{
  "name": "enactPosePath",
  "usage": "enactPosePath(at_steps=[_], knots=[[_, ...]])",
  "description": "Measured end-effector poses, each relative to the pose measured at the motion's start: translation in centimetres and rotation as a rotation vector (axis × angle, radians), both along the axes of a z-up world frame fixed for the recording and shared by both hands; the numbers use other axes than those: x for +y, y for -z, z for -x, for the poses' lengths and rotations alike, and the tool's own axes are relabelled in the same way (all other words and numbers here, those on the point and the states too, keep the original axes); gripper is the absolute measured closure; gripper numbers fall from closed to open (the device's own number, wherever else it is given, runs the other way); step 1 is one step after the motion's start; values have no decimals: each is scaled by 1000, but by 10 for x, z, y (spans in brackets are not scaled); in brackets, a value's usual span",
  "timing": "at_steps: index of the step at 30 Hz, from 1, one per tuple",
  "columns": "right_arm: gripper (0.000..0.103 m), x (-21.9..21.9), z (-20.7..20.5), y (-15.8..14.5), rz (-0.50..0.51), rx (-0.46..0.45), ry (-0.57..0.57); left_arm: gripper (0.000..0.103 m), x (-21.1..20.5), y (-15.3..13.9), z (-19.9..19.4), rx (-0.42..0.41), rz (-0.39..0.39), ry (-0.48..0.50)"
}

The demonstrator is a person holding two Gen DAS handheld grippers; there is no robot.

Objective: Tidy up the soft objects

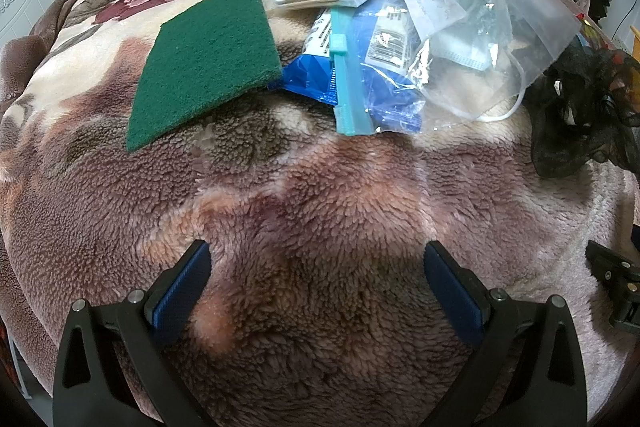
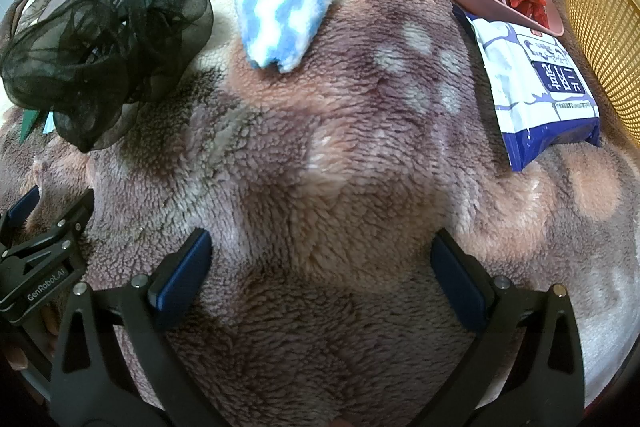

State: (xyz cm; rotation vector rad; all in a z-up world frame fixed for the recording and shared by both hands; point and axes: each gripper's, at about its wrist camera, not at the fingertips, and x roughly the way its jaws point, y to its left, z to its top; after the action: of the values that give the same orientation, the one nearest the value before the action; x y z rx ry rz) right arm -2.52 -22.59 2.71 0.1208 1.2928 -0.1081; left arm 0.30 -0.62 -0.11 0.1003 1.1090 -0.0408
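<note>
Floral fleece blanket [image 1: 320, 187] over bed, green scouring pad [image 1: 204, 63], yellow basket [image 2: 600, 27], both grippers' jaws apart

Left gripper [image 1: 317, 259]: jaws spread wide, nothing between the blue pads [image 1: 182, 293], fingers pointing toward 12 o'clock, held low. Right gripper [image 2: 321, 251]: jaws likewise spread wide and empty, fingers pointing toward 12 o'clock. In the right wrist view the left gripper appears at 9 o'clock; in the left wrist view the right gripper's black frame shows at 3 o'clock.
</note>
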Motion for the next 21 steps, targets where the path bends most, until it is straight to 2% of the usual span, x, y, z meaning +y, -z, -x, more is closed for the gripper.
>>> enactPosePath(at_steps=[10,14,18,21], knots=[[0,0,0,1,0,0,-2,0,-1,0,0,-1,-3,2],[0,0,1,-1,-6,16,-9,0,-3,-1,5,-30,-19,7],[0,11,8,5,-15,30,-16,0,-8,-7,3,2,-39,13],[0,7,3,-2,-14,26,-21,0,-11,-20,-1,15,-49,30]])
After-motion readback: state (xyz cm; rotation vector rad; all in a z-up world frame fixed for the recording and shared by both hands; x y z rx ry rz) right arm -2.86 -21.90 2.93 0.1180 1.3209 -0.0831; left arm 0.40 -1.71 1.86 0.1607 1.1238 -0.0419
